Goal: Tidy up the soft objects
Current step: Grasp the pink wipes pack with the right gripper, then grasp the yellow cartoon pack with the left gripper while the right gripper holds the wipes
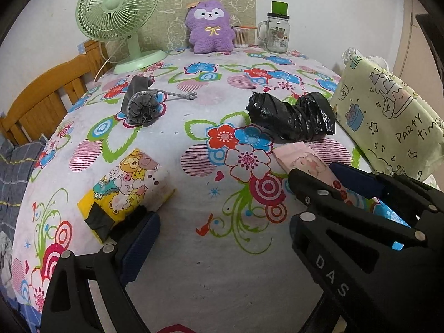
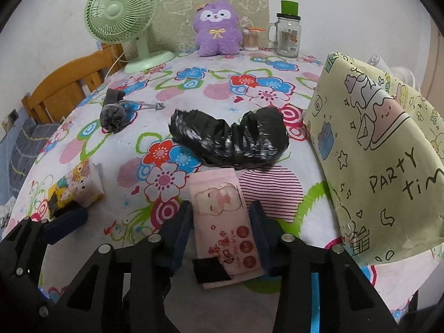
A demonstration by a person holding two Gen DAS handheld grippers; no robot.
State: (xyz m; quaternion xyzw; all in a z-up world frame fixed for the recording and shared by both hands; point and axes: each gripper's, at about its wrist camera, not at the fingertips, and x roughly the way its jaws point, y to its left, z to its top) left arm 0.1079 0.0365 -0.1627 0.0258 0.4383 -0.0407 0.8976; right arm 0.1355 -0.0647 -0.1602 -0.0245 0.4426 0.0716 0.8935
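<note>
A pink wet-wipes pack [image 2: 222, 216] lies on the flowered tablecloth between the fingers of my right gripper [image 2: 222, 231]; the blue pads stand beside its sides with small gaps, so it is open around the pack. The pack also shows in the left wrist view [image 1: 308, 166]. My left gripper [image 1: 222, 208] is wide open; its left finger [image 1: 138, 236] sits next to a yellow cartoon tissue pack [image 1: 125, 188], also in the right wrist view [image 2: 79, 186]. A black plastic bag [image 2: 230, 138], a grey drawstring pouch [image 1: 144, 105] and a purple plush toy [image 1: 209, 27] lie farther back.
A yellow-green "Party time" gift bag [image 2: 374, 144] stands at the right. A green fan [image 1: 119, 19], a glass mug jar [image 1: 276, 33] and a cotton-swab cup [image 1: 241, 36] stand at the back. A wooden bed frame [image 1: 47, 94] is at the left edge.
</note>
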